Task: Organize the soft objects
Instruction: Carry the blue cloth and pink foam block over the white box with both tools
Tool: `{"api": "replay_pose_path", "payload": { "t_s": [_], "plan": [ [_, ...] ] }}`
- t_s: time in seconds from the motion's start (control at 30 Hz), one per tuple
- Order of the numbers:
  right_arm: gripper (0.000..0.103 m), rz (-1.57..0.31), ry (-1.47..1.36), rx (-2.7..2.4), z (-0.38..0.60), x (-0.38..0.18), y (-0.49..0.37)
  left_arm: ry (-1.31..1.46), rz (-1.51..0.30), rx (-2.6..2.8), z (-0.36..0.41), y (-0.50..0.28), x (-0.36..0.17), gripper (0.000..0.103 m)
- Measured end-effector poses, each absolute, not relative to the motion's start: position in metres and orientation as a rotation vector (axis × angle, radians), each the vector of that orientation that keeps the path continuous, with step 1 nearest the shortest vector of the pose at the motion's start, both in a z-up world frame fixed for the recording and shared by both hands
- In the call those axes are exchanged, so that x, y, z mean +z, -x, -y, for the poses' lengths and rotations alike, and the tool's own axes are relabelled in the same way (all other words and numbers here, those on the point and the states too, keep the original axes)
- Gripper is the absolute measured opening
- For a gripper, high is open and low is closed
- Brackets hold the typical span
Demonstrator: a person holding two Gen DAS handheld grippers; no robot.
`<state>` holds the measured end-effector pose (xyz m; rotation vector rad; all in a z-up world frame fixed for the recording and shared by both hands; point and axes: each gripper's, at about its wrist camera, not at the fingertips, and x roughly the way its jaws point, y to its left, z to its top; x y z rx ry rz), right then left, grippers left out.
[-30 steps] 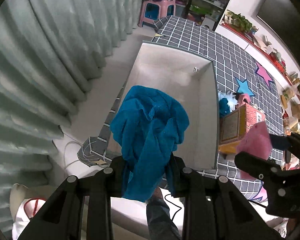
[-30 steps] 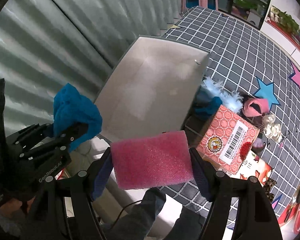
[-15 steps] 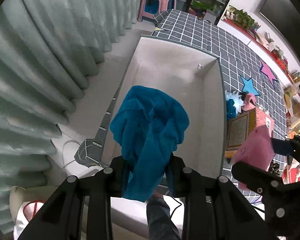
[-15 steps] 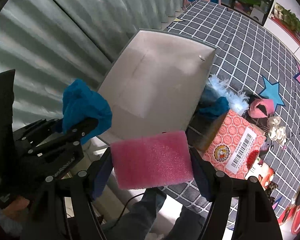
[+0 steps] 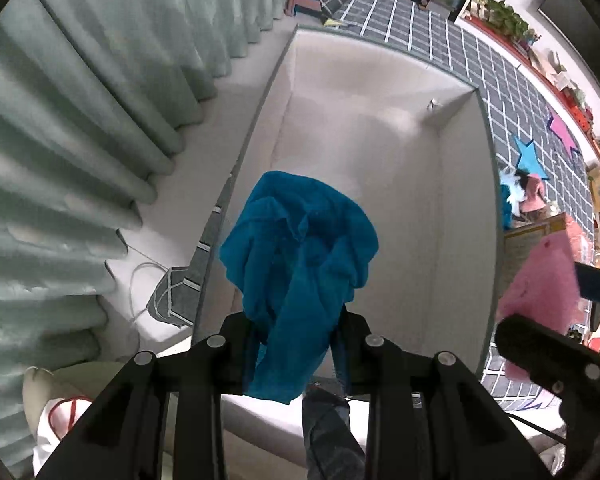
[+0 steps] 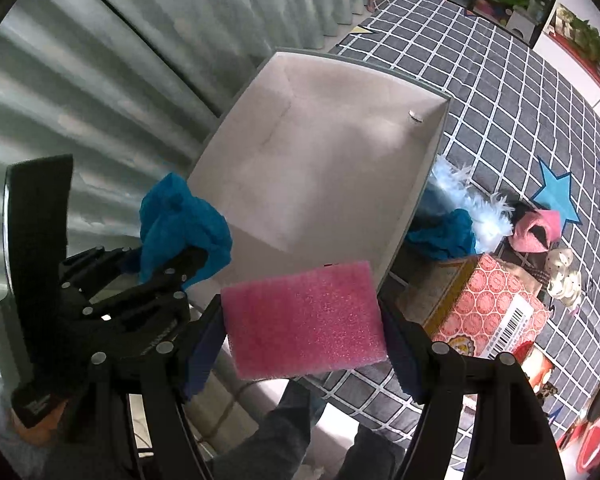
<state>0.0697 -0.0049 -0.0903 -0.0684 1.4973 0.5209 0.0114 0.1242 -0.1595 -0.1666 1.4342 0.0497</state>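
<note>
- left gripper [image 5: 296,332]: jaws clenched on a crumpled blue cloth [image 5: 300,248], which is held up over the near-left part of the open white box [image 5: 464,216].
- right gripper [image 6: 304,320]: jaws clenched on both ends of a pink foam block [image 6: 304,320], which is held level above the box's near rim.
- the box sits on a grey grid-patterned mat [image 6: 500,92].
- just right of the box: a blue feathery item [image 6: 456,220] and an orange patterned carton [image 6: 496,308].
- pale pleated curtain [image 5: 68,128] left of the box.
</note>
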Motion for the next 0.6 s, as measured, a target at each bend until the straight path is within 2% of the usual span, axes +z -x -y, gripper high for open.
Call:
{"api": "replay_pose_path", "payload": {
  "t_s": [0.6],
  "plan": [
    [0.075,-1.545,0.060,0.509,0.004,-0.107,-0.070,0.079,-1.529,0.002,-0.109,-0.010,-0.193,0.033]
  ]
}}
